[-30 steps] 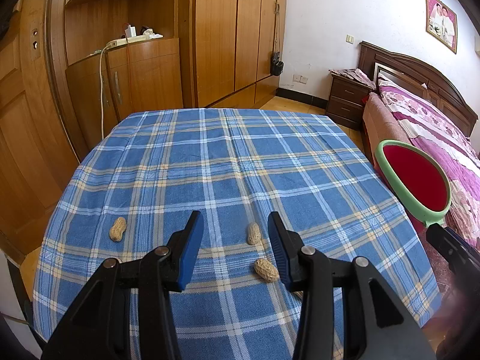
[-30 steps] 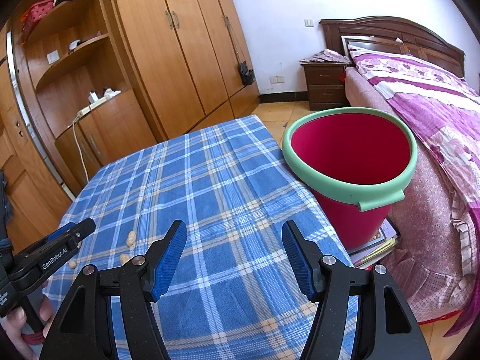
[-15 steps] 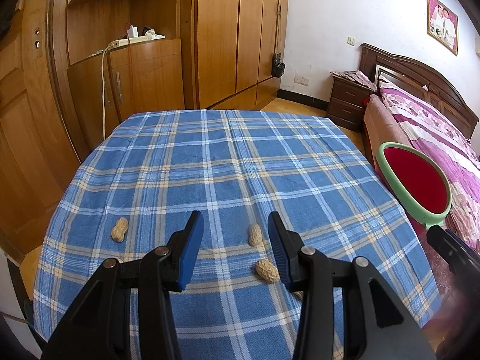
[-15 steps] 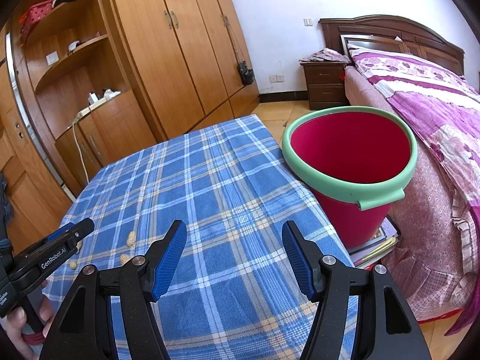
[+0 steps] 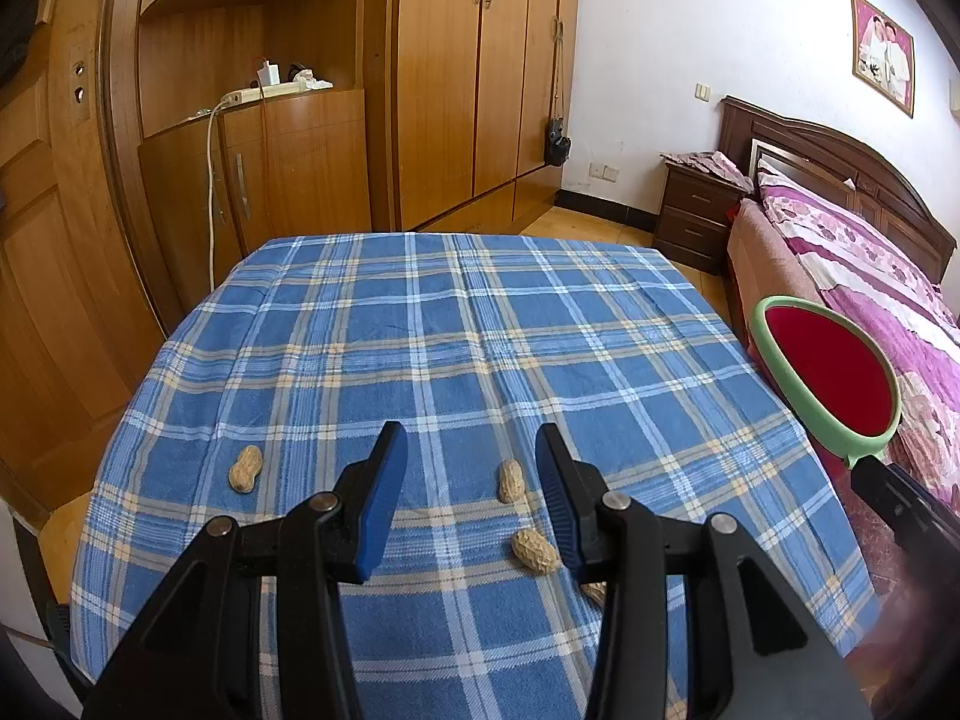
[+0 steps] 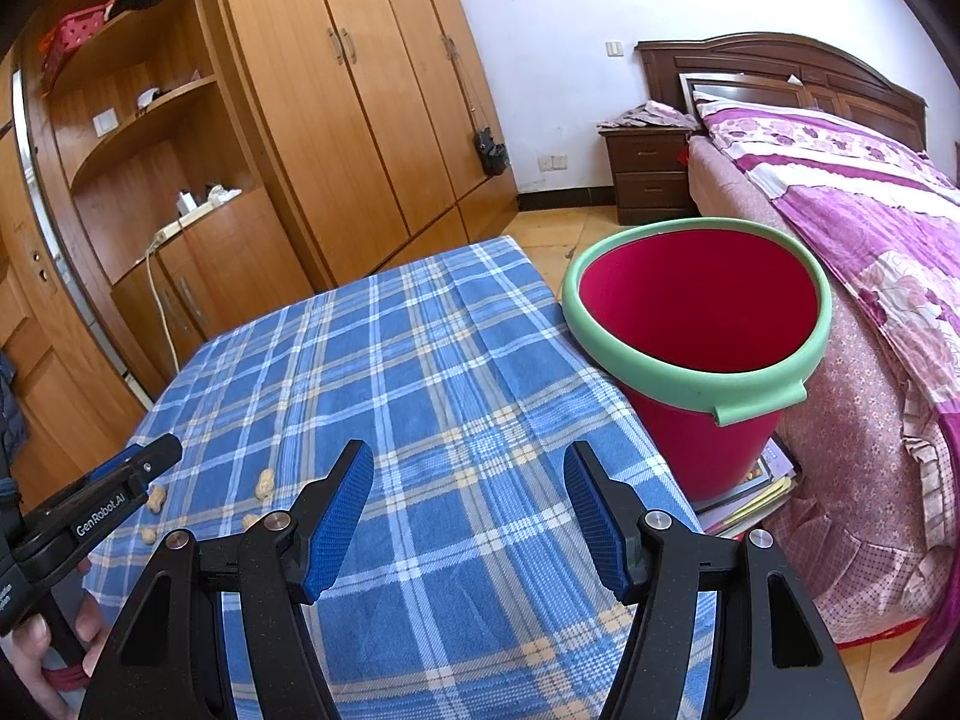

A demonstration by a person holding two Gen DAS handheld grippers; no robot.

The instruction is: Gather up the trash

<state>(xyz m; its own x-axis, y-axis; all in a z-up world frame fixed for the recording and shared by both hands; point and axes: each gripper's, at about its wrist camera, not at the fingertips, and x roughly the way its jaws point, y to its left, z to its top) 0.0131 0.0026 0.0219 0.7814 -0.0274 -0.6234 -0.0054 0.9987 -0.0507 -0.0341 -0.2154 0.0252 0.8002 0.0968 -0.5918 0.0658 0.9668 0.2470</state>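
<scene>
Far-left peanut (image 5: 245, 468): lies alone on the blue plaid counter (image 5: 456, 330), well left of the left gripper (image 5: 465, 471).
Left gripper: fingers partly open over the counter, holding nothing.
Middle peanut (image 5: 510, 480): lies on the cloth, seen in the gap, just inside the right finger (image 5: 555, 480).
Near peanut (image 5: 534, 550): seen close against that same finger; contact cannot be told.
Right gripper (image 6: 468, 501): fingers wide apart, empty, above bare cloth.
Red bucket (image 6: 702, 384): green-rimmed, beside the counter's right edge, next to the bed (image 6: 870, 240).
</scene>
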